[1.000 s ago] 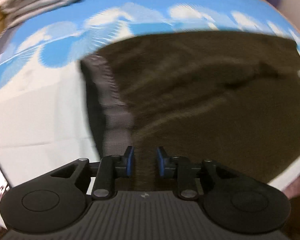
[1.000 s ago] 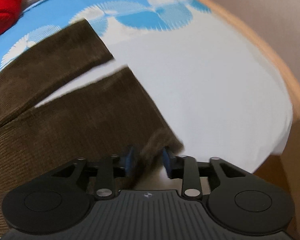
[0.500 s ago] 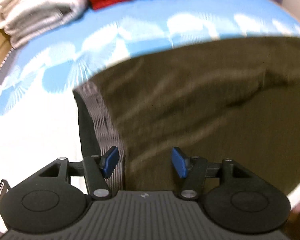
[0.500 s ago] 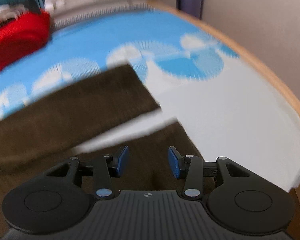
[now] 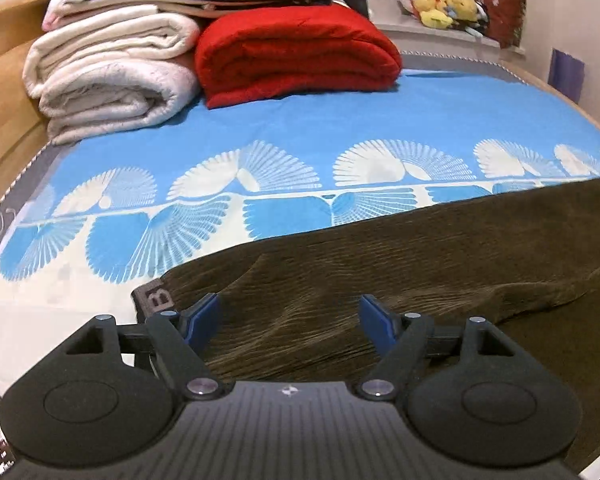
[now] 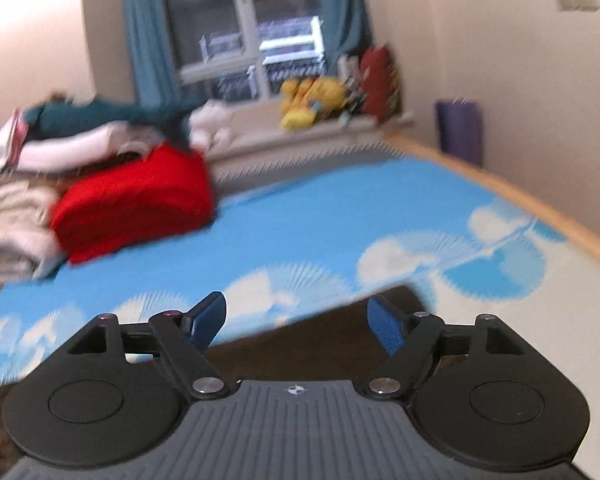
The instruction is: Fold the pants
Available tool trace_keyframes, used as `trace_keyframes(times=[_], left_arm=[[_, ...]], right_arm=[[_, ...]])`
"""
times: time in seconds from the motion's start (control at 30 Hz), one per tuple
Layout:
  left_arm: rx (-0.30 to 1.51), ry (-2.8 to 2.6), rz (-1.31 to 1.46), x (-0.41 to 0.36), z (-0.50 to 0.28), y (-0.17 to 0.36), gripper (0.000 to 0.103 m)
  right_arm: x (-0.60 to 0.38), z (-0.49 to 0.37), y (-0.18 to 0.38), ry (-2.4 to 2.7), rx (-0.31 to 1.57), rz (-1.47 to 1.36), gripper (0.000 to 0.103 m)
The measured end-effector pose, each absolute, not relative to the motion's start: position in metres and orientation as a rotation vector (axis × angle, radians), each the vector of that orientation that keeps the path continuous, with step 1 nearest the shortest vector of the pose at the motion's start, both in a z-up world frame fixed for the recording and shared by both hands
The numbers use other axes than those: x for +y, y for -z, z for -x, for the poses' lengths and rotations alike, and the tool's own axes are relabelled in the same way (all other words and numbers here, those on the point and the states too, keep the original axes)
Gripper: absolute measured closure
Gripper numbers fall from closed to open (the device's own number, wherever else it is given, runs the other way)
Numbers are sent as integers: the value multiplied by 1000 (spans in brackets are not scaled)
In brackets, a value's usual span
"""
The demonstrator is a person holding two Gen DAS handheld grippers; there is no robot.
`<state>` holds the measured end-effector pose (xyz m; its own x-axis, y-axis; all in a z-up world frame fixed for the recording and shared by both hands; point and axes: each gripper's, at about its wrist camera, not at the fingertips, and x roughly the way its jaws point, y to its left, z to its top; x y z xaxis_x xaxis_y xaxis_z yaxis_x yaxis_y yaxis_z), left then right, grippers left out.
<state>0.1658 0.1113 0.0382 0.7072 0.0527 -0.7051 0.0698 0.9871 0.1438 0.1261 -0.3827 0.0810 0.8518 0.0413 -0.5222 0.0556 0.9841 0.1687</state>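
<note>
In the left wrist view, the left claw stands released above the brown pants; its jaws have just been opening and nothing is gripped between them. The pants lie flat on the near part of the bed, spread from the grey waistband at the left toward the right edge of the picture, with one layer folded over another. The sheet is blue with white fan shapes. At the far end sit a stack of cream blankets on the left and a folded red blanket just beside it on the right. Yellow soft toys rest on the far ledge.

In the right wrist view, which is blurred, the right claw is likewise released, its jaws having just been opening, empty. An edge of the pants shows below and between the blue pads. The red blanket lies far left, and a window with teal curtains stands beyond the bed.
</note>
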Motion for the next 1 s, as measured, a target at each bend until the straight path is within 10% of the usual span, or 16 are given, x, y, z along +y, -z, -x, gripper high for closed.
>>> trace_keyframes(times=[0.53,1.0], left_arm=[[796,-33,-92,83,-215,-17,22],[803,-99,54,102,-233,-19,15]], right_arm=[[-349,-157,-71,72,467,-51,34],[-328,-179,-58,-3,575,-106,14]])
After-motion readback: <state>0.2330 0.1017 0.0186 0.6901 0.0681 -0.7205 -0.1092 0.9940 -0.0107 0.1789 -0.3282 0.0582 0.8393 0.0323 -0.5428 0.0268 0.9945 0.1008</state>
